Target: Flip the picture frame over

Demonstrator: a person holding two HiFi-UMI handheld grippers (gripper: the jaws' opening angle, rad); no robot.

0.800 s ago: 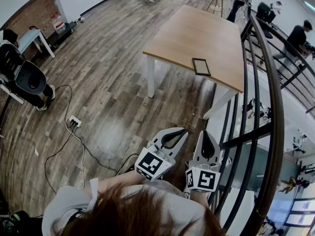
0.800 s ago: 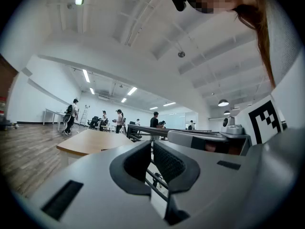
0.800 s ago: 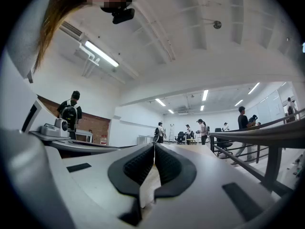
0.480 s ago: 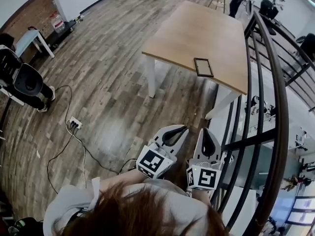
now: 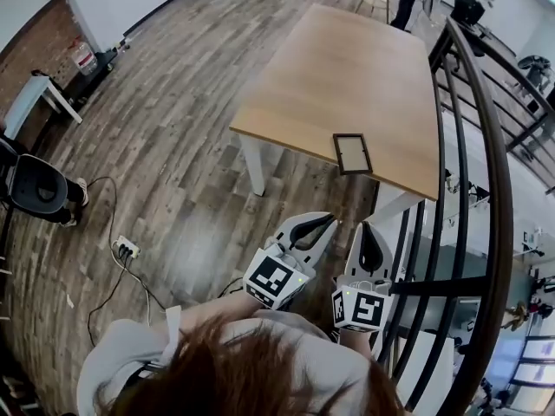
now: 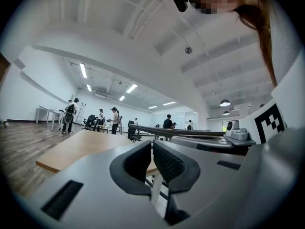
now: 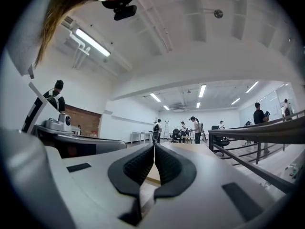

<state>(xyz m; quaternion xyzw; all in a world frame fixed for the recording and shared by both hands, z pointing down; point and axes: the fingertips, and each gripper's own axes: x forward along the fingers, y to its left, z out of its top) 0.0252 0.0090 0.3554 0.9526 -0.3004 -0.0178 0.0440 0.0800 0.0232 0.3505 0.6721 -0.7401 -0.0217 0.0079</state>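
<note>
The wooden floor (image 5: pixel 173 146) fills the left half of the head view. The table (image 5: pixel 347 68) occupies the upper centre, and its top is bare except for one item. The dark railing (image 5: pixel 487 189) curves down the right side, just beside the right gripper.

Both grippers sit at lower centre, held level and side by side, well apart from the table. The left gripper (image 5: pixel 323 221) has its jaws almost together, with only a thin slit between the pads and nothing in it. The right gripper (image 5: pixel 369 230) has its jaws fully closed on nothing.

The picture frame (image 5: pixel 352 153) lies flat on the table, right of centre in the head view, close to the table's near edge and well above the grippers. The task appears not yet started; approach and jaw opening remain.

Probable faults:
- Jaws left closed on arrival would push the frame rather than grasp it.
- A push toward the near edge could slide the frame off the table.
- A flat frame offers little to grip, so a pinch on one edge only may slip during the turn.
- A swing to the right may strike the railing.
</note>
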